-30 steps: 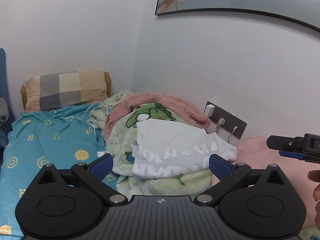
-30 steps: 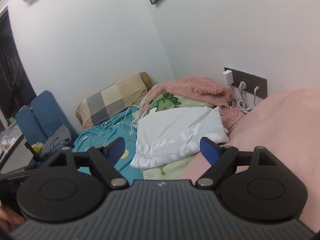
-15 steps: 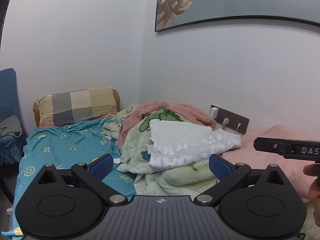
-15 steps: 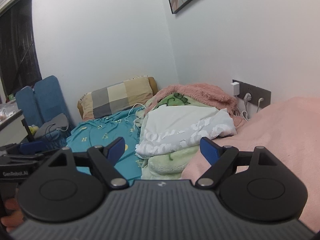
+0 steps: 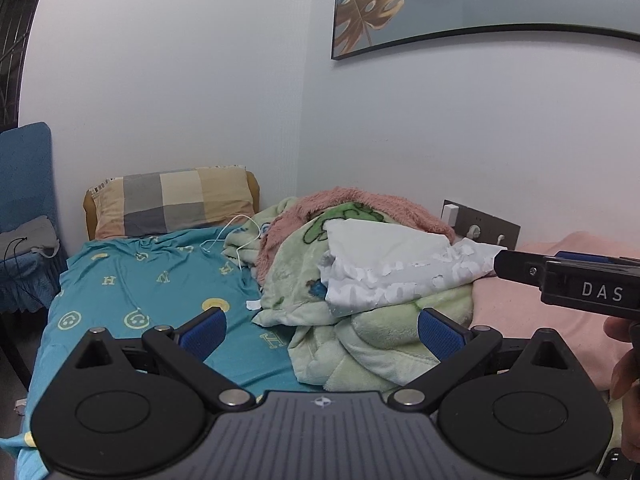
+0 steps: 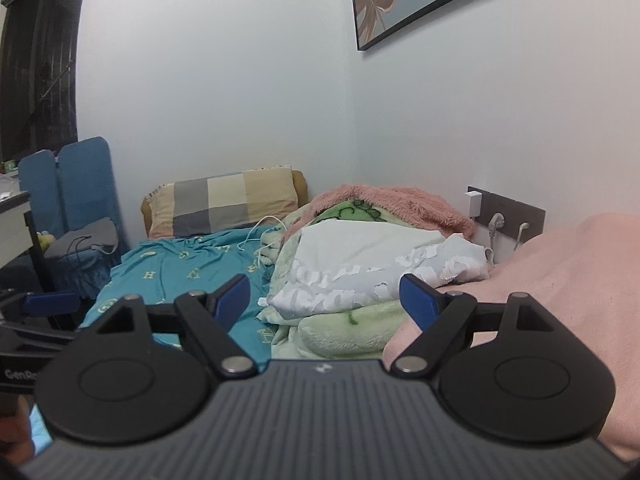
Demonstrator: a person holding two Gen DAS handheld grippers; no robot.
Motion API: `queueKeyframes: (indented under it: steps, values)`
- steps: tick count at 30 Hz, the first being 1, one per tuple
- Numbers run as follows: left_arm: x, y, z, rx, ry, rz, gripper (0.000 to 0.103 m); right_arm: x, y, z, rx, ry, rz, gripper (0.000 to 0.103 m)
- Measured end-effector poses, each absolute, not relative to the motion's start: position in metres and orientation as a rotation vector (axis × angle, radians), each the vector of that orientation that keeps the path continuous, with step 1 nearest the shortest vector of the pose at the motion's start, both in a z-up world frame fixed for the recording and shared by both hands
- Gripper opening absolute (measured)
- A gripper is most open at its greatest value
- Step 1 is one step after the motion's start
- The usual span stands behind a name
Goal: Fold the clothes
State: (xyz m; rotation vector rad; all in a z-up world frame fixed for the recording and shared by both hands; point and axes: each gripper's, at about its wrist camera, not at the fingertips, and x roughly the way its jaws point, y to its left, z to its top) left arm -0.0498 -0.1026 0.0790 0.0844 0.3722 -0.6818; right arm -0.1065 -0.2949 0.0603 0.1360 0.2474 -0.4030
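Both sets of tongs hang wide and empty above a bed, nothing between their blue rubber pads. The left tongs fill the foreground of their own view; the right tongs do the same in theirs, and neither touches cloth.

Just beyond them, at 12 o'clock in both views, a white garment with a cracked white print lies loosely bundled on top of a heaped pale-green fleece blanket — not spread, no fold yet made. At 9 o'clock the turquoise bed sheet with yellow letters and smiley faces lies bare. At 3 o'clock sits a flat pink blanket.

Farther back, a fuzzy pink throw caps the heap, a thin white cable trails across the sheet, and a checked grey-and-beige pillow leans at the head of the bed under a framed gold-leaf picture.

The job looks barely begun. The likely sound approach — bring each set of tongs to a separate edge or corner of the white garment, pinch only its top layer clear of the fleece beneath, then lift it onto open sheet to flatten before folding. Snagging the blanket or the cable is the risk.
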Motion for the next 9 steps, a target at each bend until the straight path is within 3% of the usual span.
queueKeyframes:
  steps: [9]
  values:
    - [-0.0503,-0.0963,0.0713,0.065,0.352,-0.700,0.103,-0.0988,-0.2843,0.0515,0.133,0.243,-0.435,0.083]
